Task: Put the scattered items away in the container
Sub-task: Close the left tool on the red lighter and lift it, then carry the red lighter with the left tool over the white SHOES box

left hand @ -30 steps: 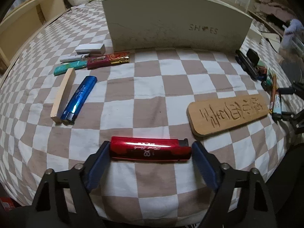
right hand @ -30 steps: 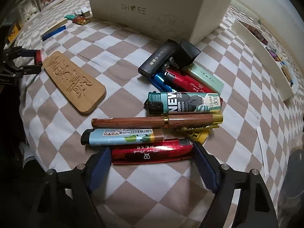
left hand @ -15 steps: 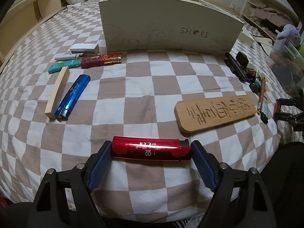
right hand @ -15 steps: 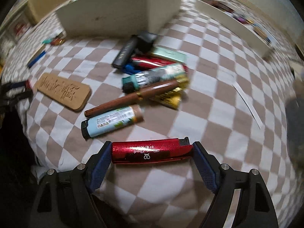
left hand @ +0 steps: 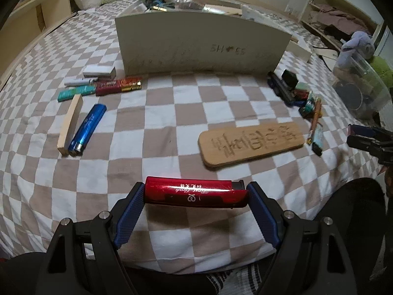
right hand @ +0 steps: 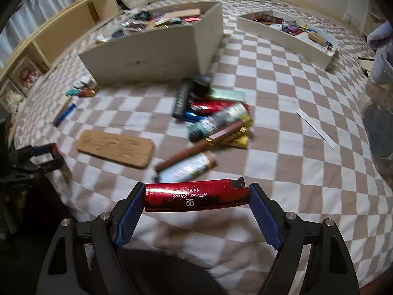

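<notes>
Over our checkered bedspread (left hand: 157, 127) we hold two red lighters endwise, the left gripper (left hand: 195, 194) clamped on one lighter (left hand: 194, 191) and the right gripper (right hand: 196, 195) on another lighter (right hand: 194, 196), both well short of the box (left hand: 201, 46).

Checkered bedspread (left hand: 157, 113), purple plush toy (left hand: 358, 45), wooden shelving (right hand: 61, 36)
</notes>
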A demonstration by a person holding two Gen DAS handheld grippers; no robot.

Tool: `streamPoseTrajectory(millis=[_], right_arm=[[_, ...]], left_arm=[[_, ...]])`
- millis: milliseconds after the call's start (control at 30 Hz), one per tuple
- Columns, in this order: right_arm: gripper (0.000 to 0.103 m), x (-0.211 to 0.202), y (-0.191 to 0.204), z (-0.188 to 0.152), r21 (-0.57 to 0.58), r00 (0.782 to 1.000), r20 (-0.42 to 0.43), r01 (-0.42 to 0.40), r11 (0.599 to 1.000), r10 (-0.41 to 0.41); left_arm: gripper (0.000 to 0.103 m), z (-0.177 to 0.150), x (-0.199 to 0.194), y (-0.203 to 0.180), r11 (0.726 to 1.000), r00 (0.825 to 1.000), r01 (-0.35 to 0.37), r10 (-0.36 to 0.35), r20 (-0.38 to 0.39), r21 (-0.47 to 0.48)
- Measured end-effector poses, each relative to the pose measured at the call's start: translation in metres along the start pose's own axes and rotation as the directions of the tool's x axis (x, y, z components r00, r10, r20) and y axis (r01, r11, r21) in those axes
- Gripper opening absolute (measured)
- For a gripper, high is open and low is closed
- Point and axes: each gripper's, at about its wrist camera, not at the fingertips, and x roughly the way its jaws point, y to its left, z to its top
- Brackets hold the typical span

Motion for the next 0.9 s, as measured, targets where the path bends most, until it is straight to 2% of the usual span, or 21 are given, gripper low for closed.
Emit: streamPoseTrajectory(millis=[200, 367, 567, 900], right_arm=[[0.084, -0.014, 0.033, 0.016, 0.014, 0.996, 0.07, -0.063, 0.998, 0.062], [0.084, -0.018, 0.057, 0.033, 0.037, 0.982, 0.138, -0.138, 0.99, 0.132], [0.084, -0.023, 0.074, 0.057, 0.06, 0.967, 0.199, -0.175, 0.983, 0.16], [0.084, -0.044, 0.076, 0.107, 0.061, 0.937, 0.303, -0.201, 0.978, 0.174]], left_arm=[[0.083, 0.021, -0.019, -0.003, 1.0, 0.999, 0.029, -0.03, 0.043, 0.007], [0.083, 0.043, -0.032, 0.002, 0.996, 0.993, 0.083, -0.082, 0.087, -0.013], [0.083, 0.068, -0.04, 0.005, 0.995, 0.987, 0.096, -0.095, 0.131, -0.001], [0.083, 0.123, -0.055, 0.023, 0.992, 0.966, 0.124, -0.118, 0.229, -0.011]])
